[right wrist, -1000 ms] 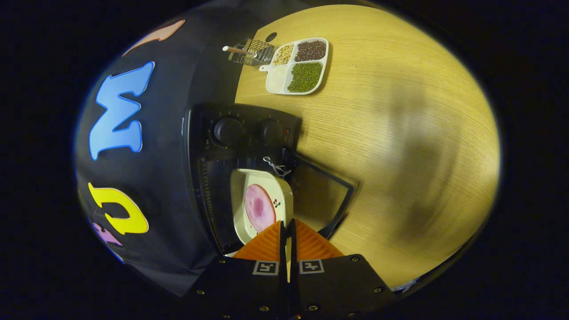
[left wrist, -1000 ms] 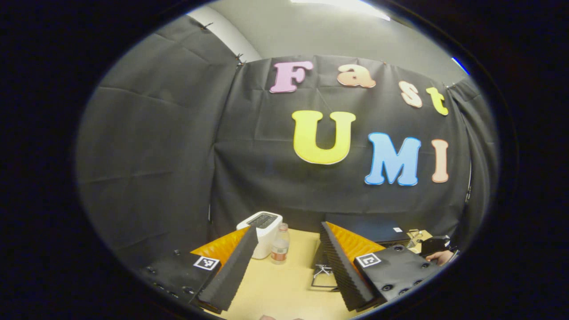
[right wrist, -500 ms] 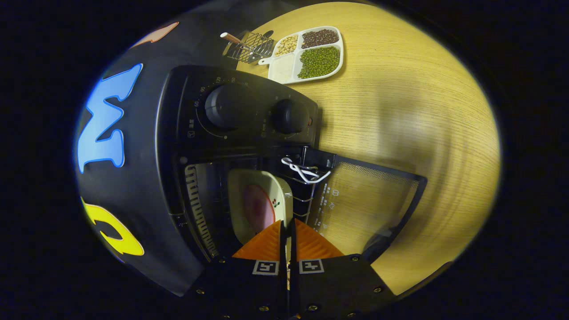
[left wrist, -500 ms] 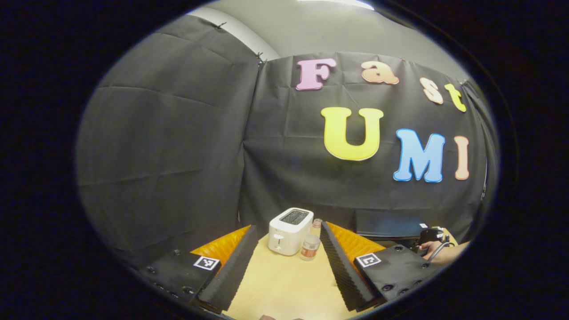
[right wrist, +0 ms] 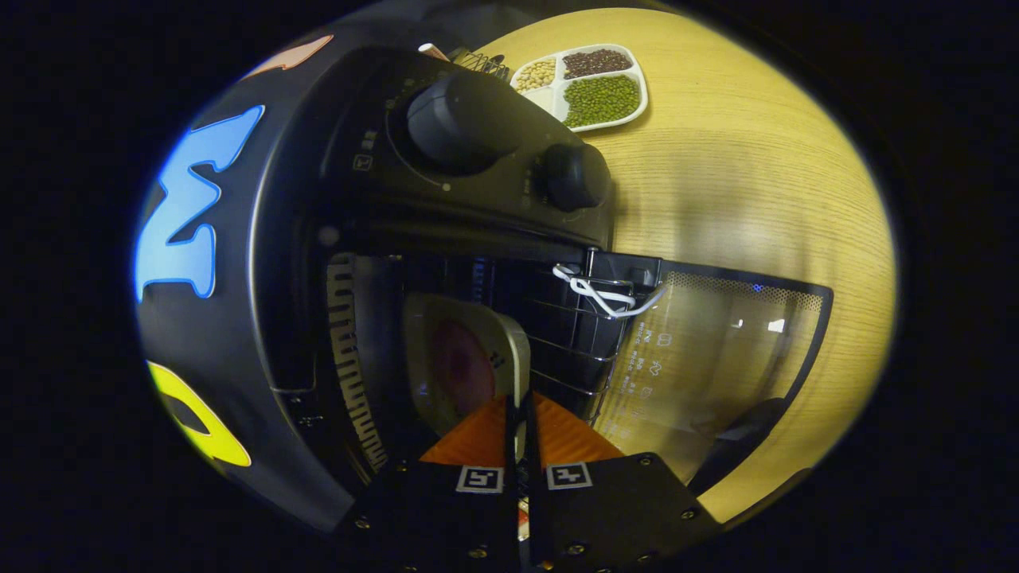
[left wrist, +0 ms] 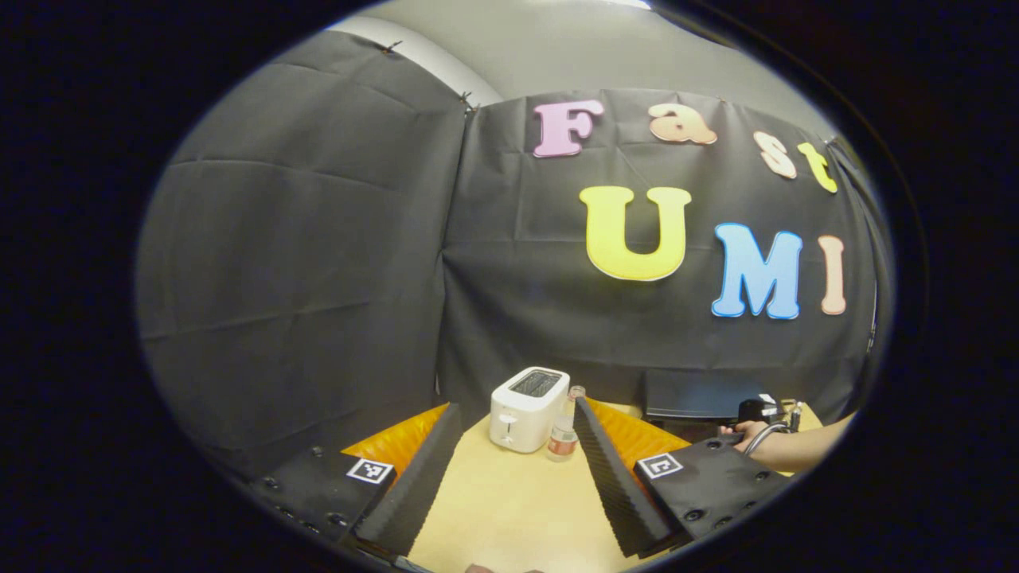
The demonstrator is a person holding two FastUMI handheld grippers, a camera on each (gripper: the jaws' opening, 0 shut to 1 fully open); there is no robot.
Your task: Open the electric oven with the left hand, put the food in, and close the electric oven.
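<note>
Nearest to me in the right gripper view, my right gripper (right wrist: 519, 414) is clamped on the near rim of the plate (right wrist: 446, 326), both fingers pinching its edge. The plate carries the food (right wrist: 462, 370), a pinkish round slice, and it sits tipped on edge in this rolled view, already inside the mouth of the electric oven (right wrist: 318, 239) above the wire rack (right wrist: 577, 334). Just beyond, the oven door (right wrist: 716, 350) hangs fully open, flat over the table (right wrist: 740, 183), with a white cord (right wrist: 601, 290) looped at its hinge. Farther off are the two knobs (right wrist: 470, 119), then a divided tray of beans (right wrist: 593, 79).

My left gripper (left wrist: 509, 461) hangs with its jaws spread wide and holding nothing, over bare tabletop; past it stand a white toaster (left wrist: 527, 396) and a small bottle (left wrist: 564, 436), and off to the side a hand (left wrist: 744, 434) on the other tool beside the oven.

I judge I'm mid-insertion: the door step is done. Next I need to settle the plate level on the rack, release, back out without dragging it, then bring the left gripper across to lift the door closed.
</note>
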